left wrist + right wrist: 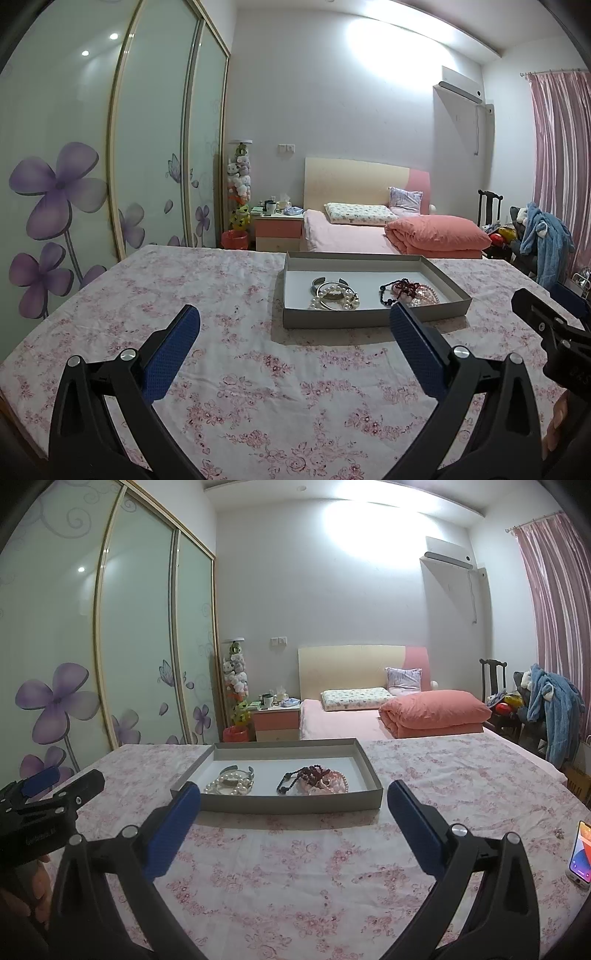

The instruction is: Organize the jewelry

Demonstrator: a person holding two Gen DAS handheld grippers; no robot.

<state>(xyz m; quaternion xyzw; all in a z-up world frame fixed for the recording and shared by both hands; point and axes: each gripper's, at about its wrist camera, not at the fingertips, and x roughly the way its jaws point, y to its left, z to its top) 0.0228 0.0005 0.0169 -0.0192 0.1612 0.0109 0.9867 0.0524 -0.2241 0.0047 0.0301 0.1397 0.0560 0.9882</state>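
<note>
A shallow grey box [373, 319] [291, 804] lies on the floral tablecloth. Inside it on the left lie a pearl bracelet with silver bangles [334, 295] [231, 781]. On the right lies a heap of dark and pink bead bracelets [408, 291] [314, 777]. My left gripper [295, 315] is open and empty, a little short of the box's near wall. My right gripper [293, 794] is open and empty, also just in front of the box. Each gripper shows at the edge of the other's view: the right one [546, 325], the left one [55, 794].
The table carries a pink floral cloth [258, 369]. A phone with a lit screen [581, 853] lies at the table's right edge. Behind are a bed [369, 229], a nightstand, sliding wardrobe doors at the left and a chair with clothes at the right.
</note>
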